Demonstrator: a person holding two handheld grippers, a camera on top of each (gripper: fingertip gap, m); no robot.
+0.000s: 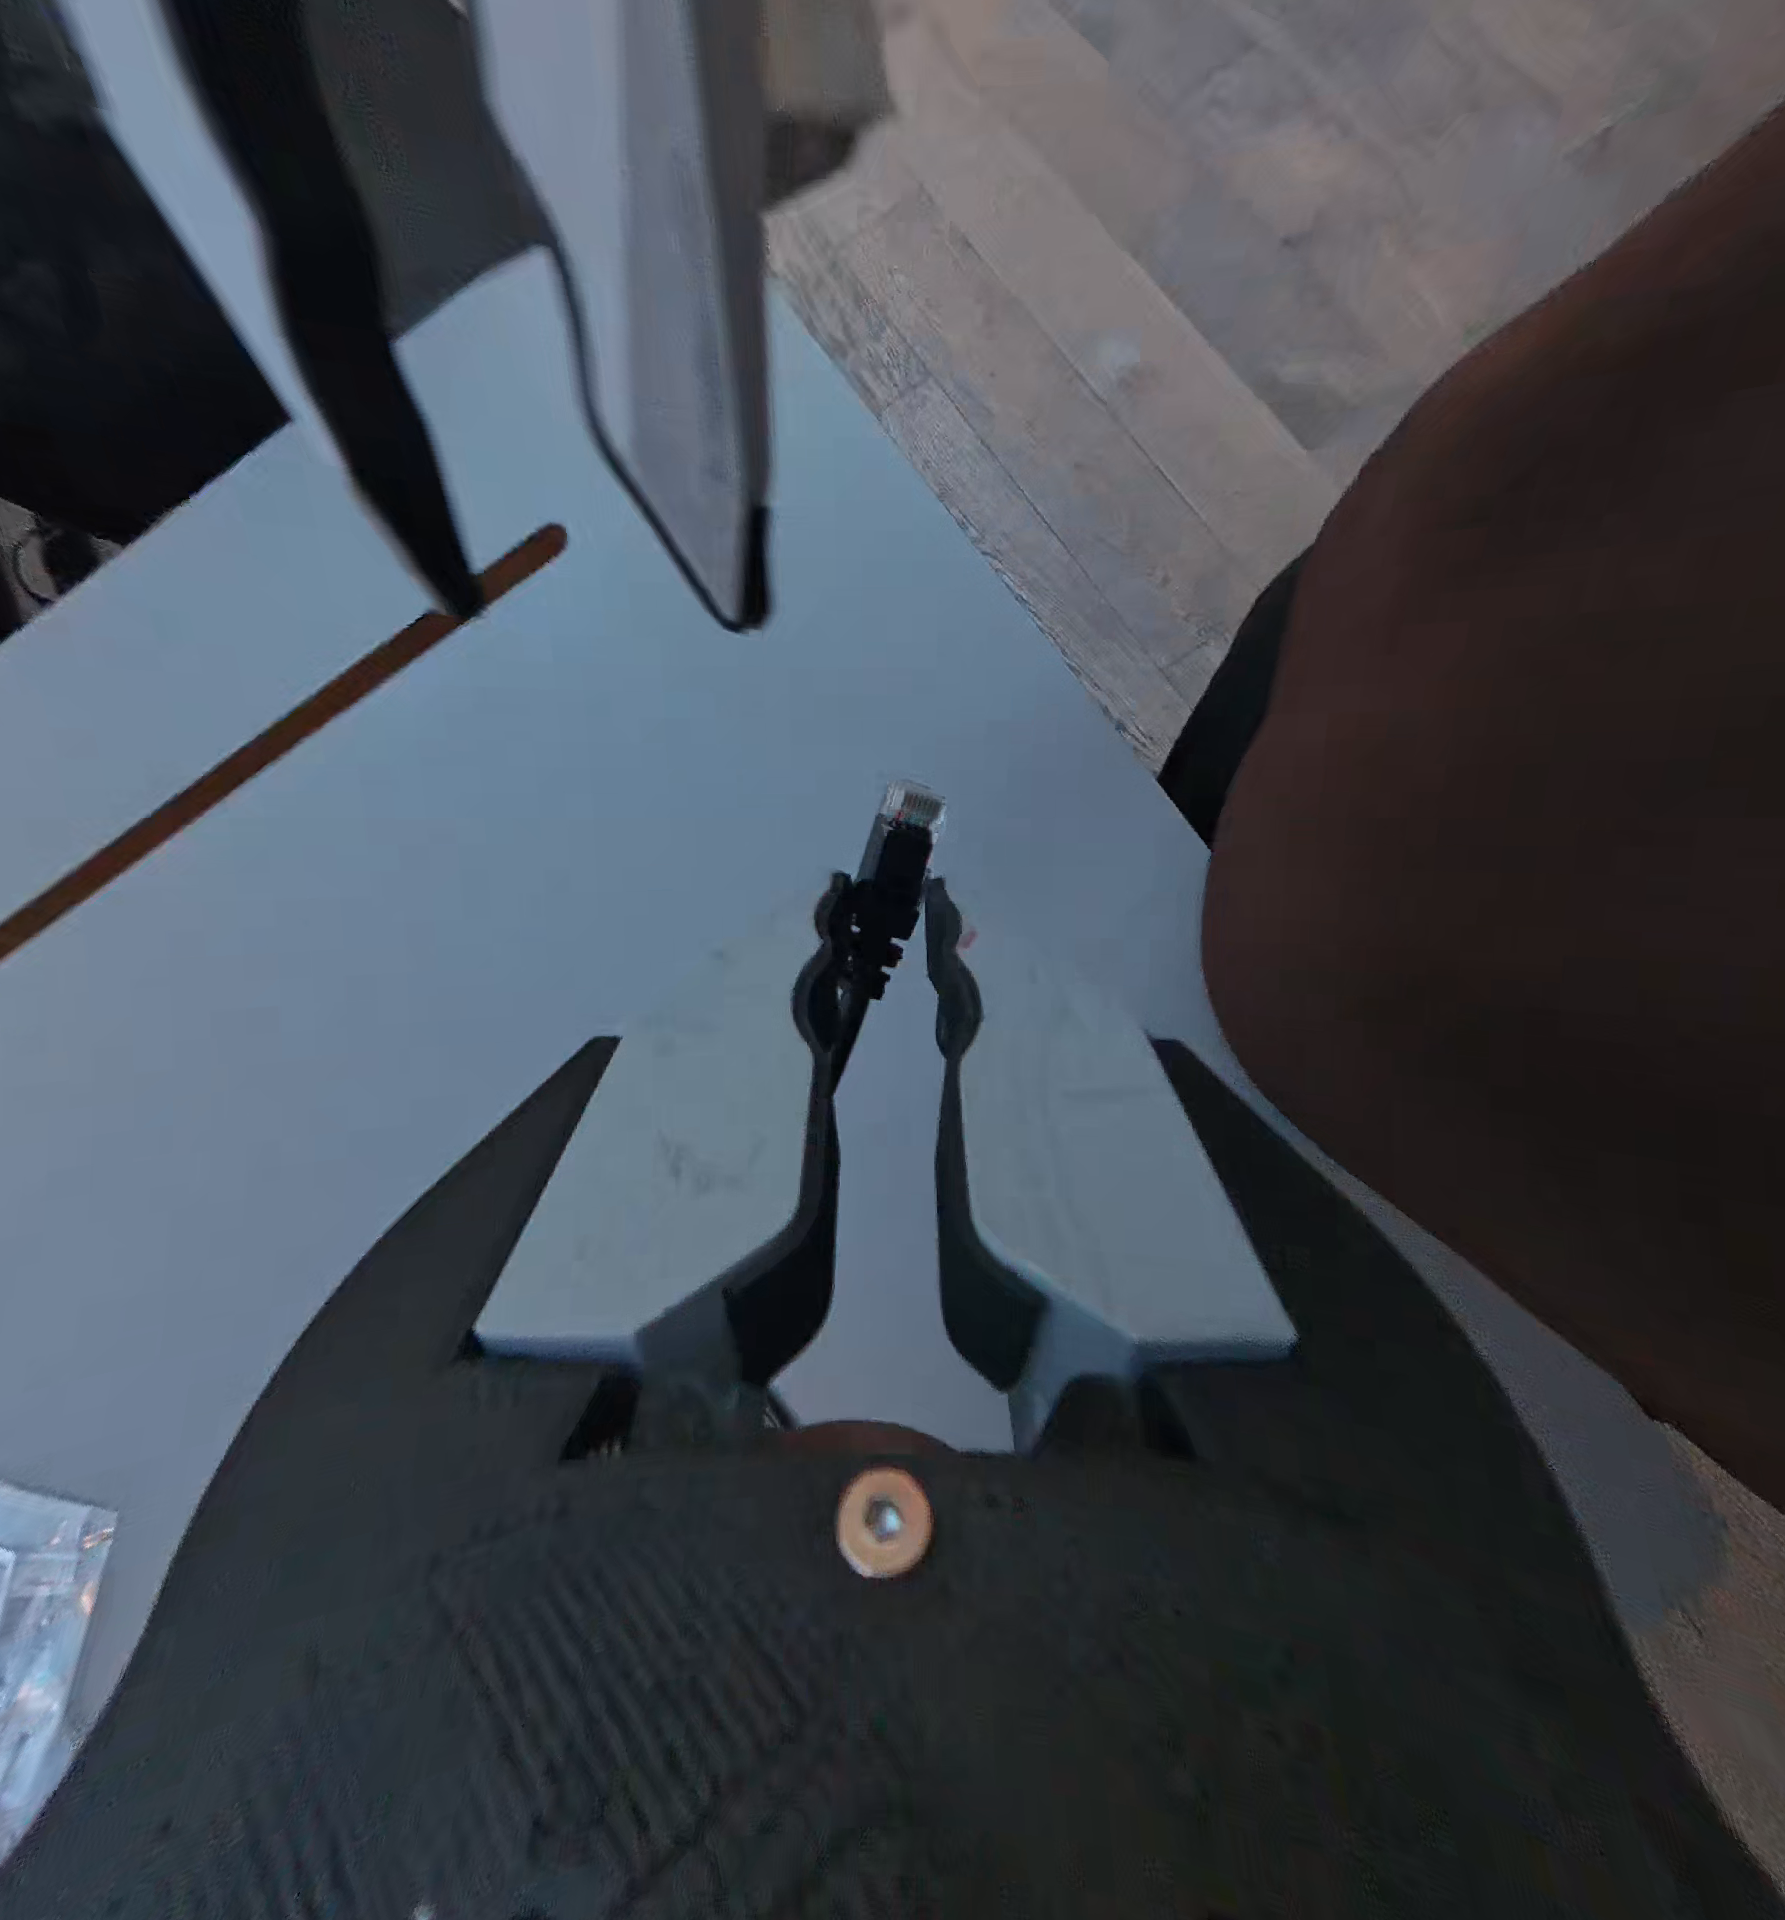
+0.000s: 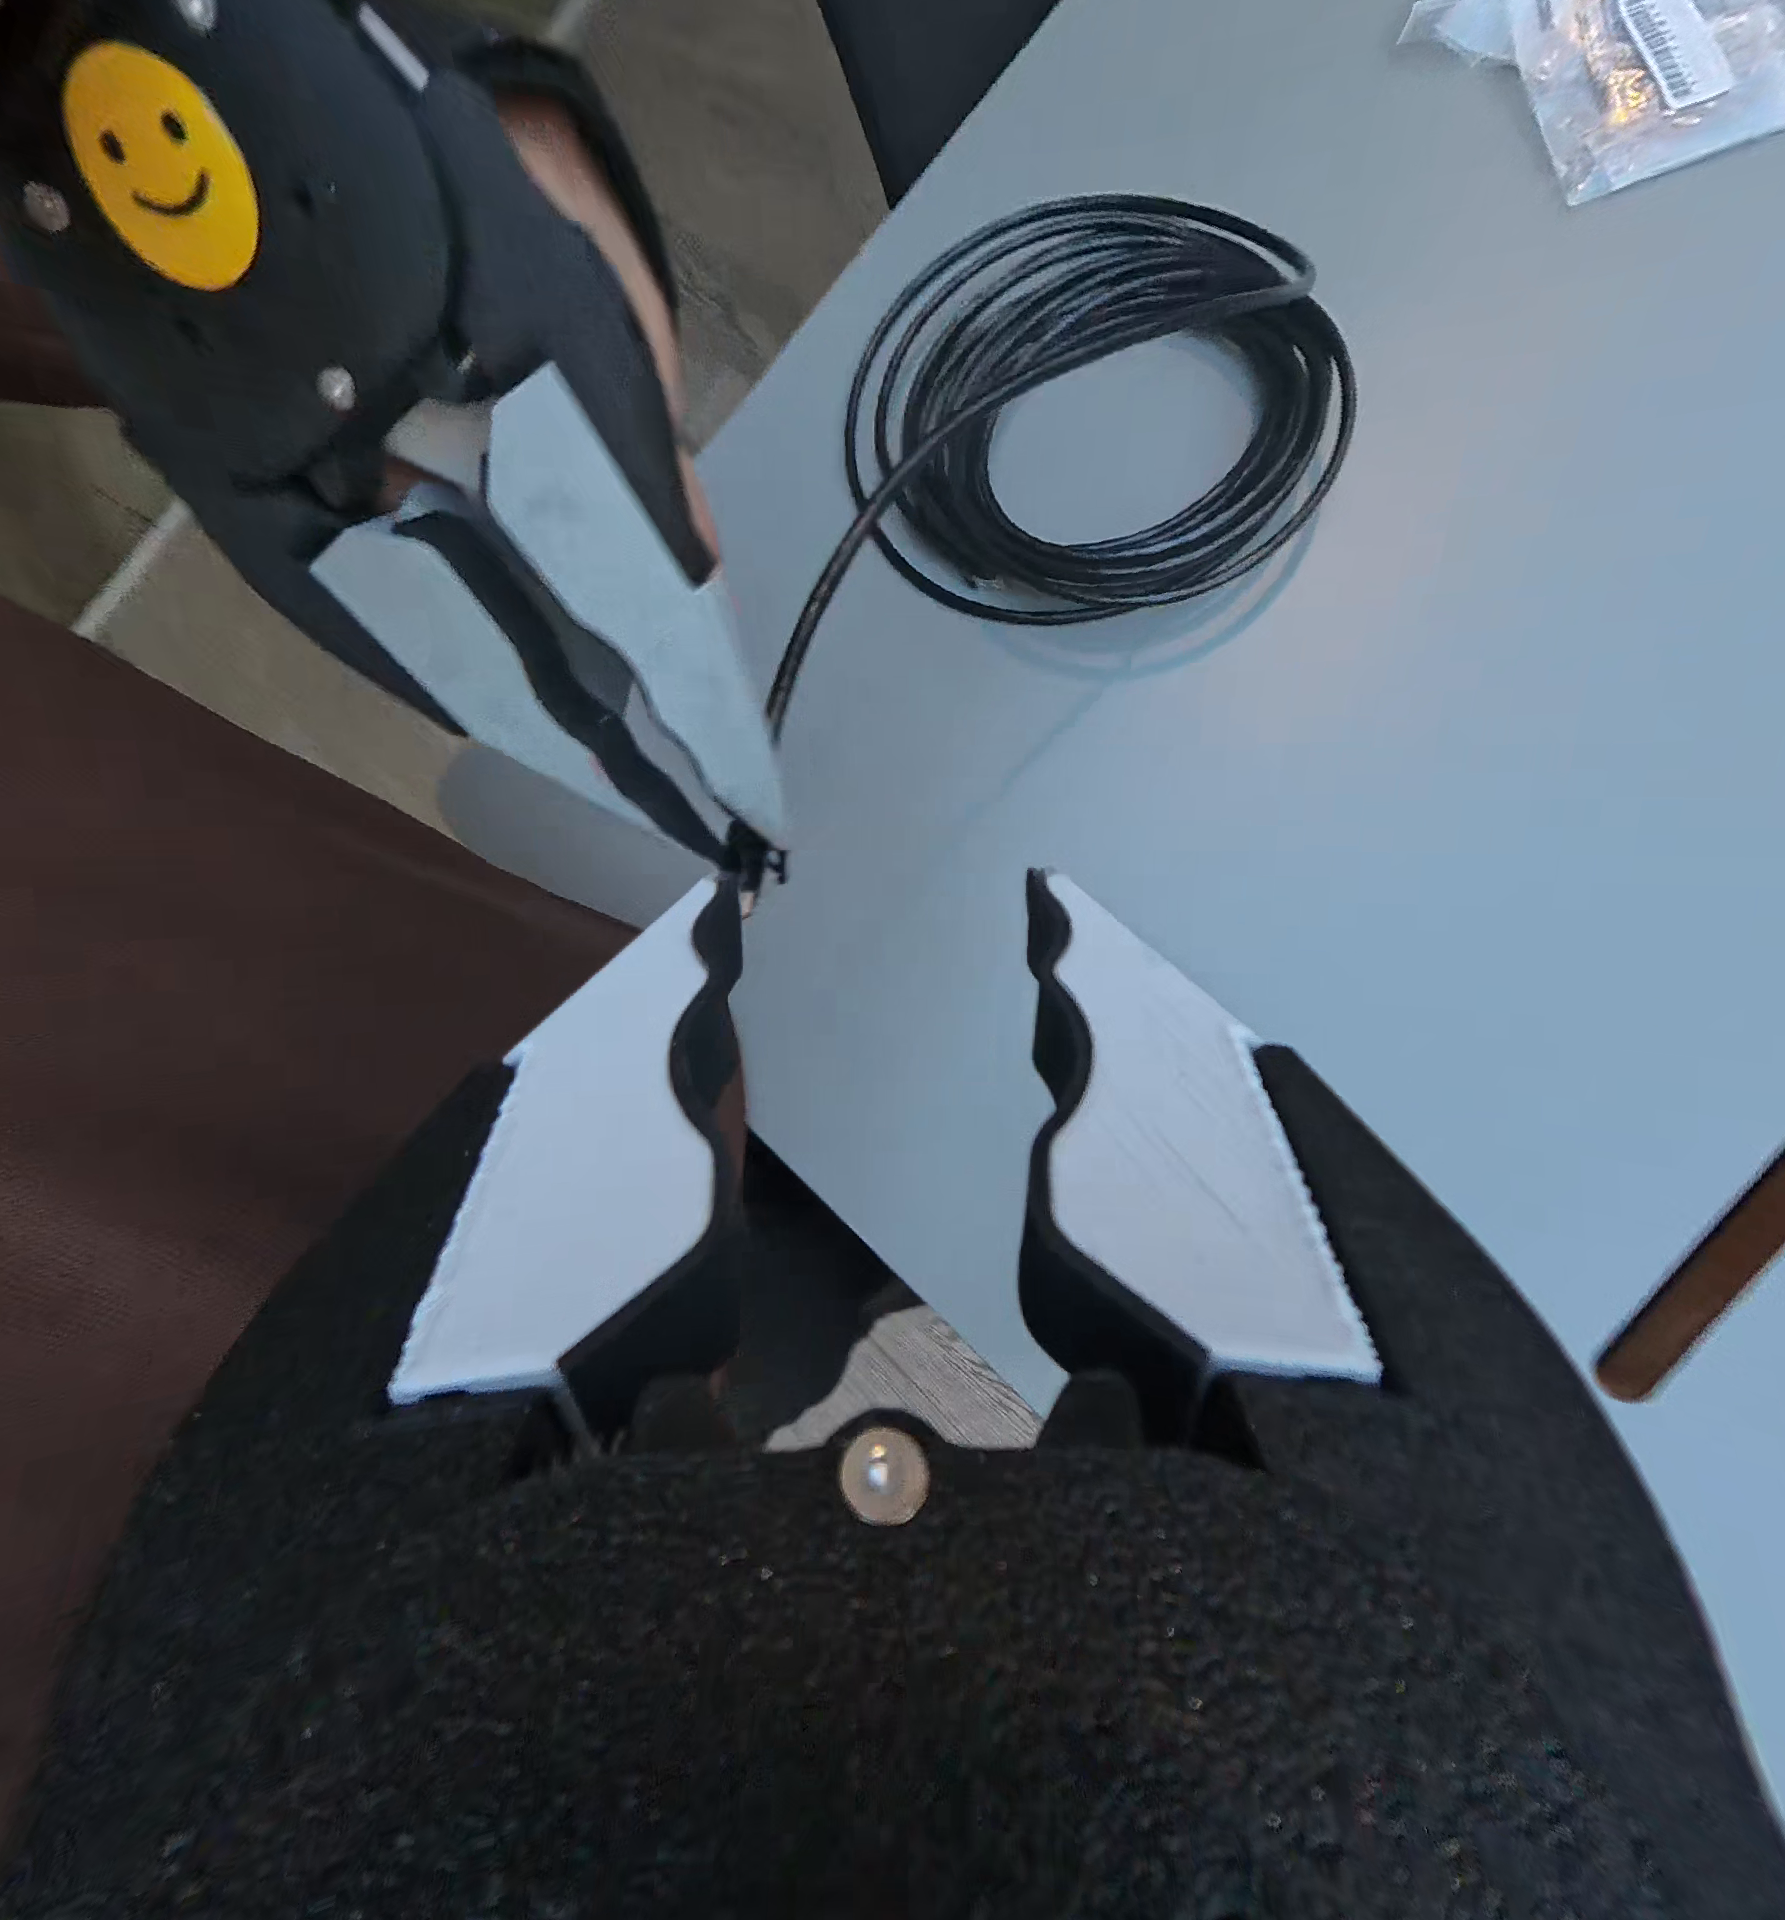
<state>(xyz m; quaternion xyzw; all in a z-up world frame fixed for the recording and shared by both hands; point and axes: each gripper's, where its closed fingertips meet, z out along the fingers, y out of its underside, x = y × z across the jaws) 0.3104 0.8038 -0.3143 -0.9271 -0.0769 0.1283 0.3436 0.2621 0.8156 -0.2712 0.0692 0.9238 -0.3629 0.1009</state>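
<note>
My left gripper [image 1: 888, 894] is shut on the black boot of a network cable plug [image 1: 909, 821], whose clear tip sticks out past the fingertips above the grey table [image 1: 348, 1039]. In the right wrist view the left gripper [image 2: 758, 847], with a yellow smiley sticker, holds that cable end, and the cable runs back to a black coil [image 2: 1096, 405] lying on the table. My right gripper [image 2: 880, 883] is open and empty, its left fingertip right beside the held plug. It also shows in the left wrist view [image 1: 607, 608], above the plug.
A clear plastic bag of small parts [image 2: 1677, 94] lies at the far side of the table; it also shows in the left wrist view [image 1: 5, 1621]. A brown slot [image 2: 1729, 1247] cuts the tabletop. Brown fabric on a person [image 1: 1542, 831] borders the table corner. The floor [image 1: 1179, 260] is wooden. The grippers' ends are close to 7 cm from one another.
</note>
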